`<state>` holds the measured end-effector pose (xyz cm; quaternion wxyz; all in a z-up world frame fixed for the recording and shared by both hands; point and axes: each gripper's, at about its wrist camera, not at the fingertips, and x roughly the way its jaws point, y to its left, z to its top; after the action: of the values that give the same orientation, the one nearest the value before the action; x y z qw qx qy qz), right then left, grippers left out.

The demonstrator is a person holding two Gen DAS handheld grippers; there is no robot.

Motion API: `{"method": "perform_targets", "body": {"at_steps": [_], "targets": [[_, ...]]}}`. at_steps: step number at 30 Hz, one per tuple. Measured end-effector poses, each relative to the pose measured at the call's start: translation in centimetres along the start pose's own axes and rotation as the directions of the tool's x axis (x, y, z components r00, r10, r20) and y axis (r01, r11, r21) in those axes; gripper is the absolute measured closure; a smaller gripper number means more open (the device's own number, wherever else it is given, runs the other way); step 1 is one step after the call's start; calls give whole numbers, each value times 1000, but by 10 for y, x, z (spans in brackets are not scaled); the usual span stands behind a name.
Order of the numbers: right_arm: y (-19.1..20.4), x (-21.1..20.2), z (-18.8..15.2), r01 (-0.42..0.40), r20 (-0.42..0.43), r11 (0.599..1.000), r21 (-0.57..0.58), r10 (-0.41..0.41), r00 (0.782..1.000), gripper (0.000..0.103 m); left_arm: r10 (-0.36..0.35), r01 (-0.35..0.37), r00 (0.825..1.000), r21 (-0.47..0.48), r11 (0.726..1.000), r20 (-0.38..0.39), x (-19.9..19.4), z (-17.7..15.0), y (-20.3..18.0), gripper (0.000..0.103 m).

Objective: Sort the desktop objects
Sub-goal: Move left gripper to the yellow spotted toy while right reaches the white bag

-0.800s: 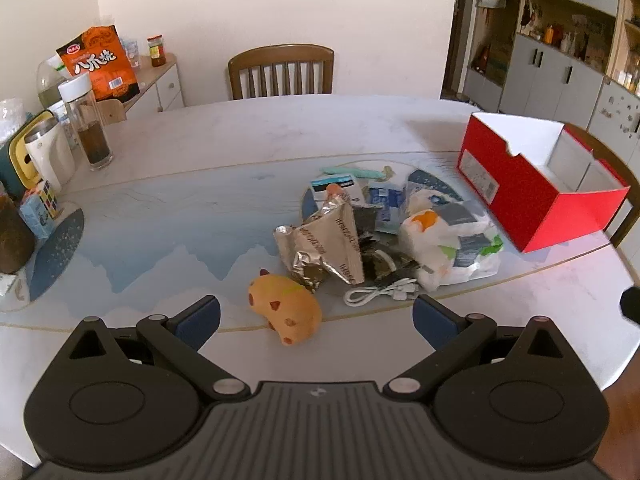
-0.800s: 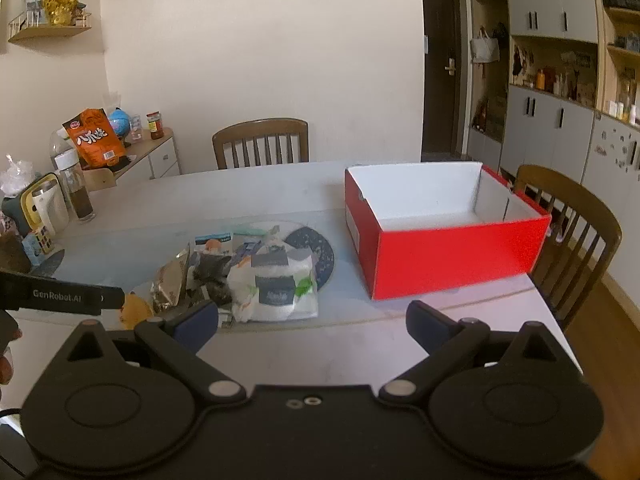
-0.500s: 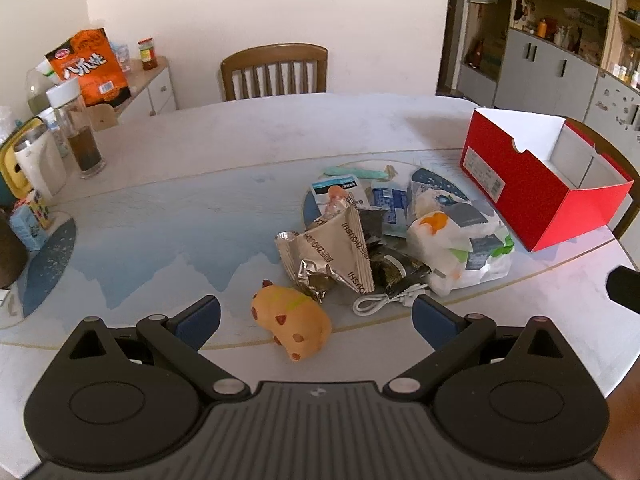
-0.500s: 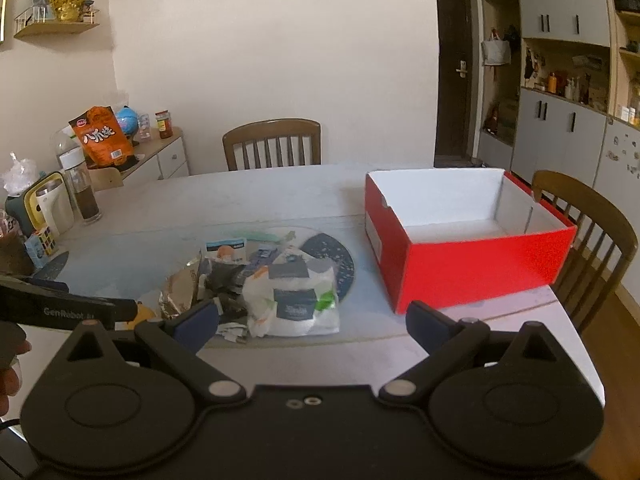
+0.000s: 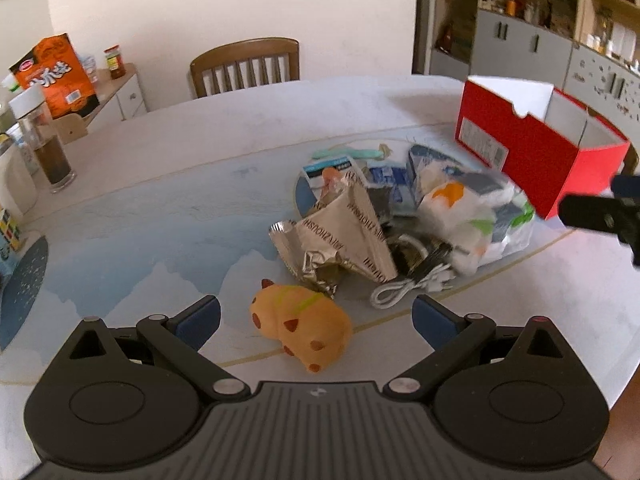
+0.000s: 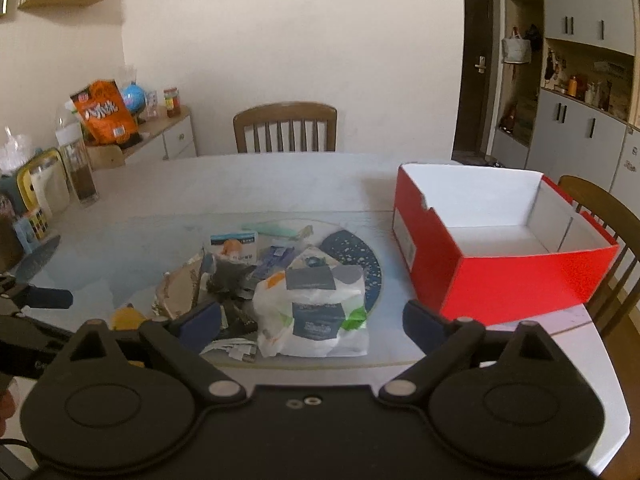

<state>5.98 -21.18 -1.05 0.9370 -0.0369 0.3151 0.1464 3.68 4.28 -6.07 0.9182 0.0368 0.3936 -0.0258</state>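
A heap of small items lies mid-table: an orange squishy toy [image 5: 301,326], a crumpled foil snack bag [image 5: 340,240], a white cable [image 5: 408,286], a white plastic bag of tissue packs [image 5: 472,216] and small packets. My left gripper [image 5: 316,316] is open, its jaws either side of the orange toy, just above the table. My right gripper [image 6: 312,320] is open and empty, low in front of the plastic bag [image 6: 316,312]. An open, empty red box [image 6: 500,240] stands to the right; it also shows in the left wrist view [image 5: 536,140].
A tall bottle [image 5: 44,140], a kettle and a Rubik's cube [image 6: 34,226] stand along the table's left edge. Wooden chairs stand at the far side [image 6: 286,128] and right [image 6: 600,220]. A side cabinet with an orange snack bag [image 6: 104,112] is at the left wall.
Both grippers have moved forward towards the heap. The orange toy now sits between the left jaws. The right gripper's tip has come into the left view's right edge.
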Motion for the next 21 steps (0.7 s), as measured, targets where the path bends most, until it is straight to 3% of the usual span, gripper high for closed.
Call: {"method": "perform_targets", "body": {"at_steps": [12, 18, 21], "targets": [[8, 60, 11, 52, -80, 999, -12, -53, 995, 11, -77, 79, 996, 35, 996, -53, 42, -8, 22, 1], [10, 84, 12, 67, -116, 998, -10, -68, 991, 9, -124, 128, 991, 71, 989, -54, 49, -9, 24, 2], [10, 93, 11, 67, -131, 998, -9, -67, 989, 3, -139, 144, 989, 88, 986, -52, 52, -7, 24, 3]]}}
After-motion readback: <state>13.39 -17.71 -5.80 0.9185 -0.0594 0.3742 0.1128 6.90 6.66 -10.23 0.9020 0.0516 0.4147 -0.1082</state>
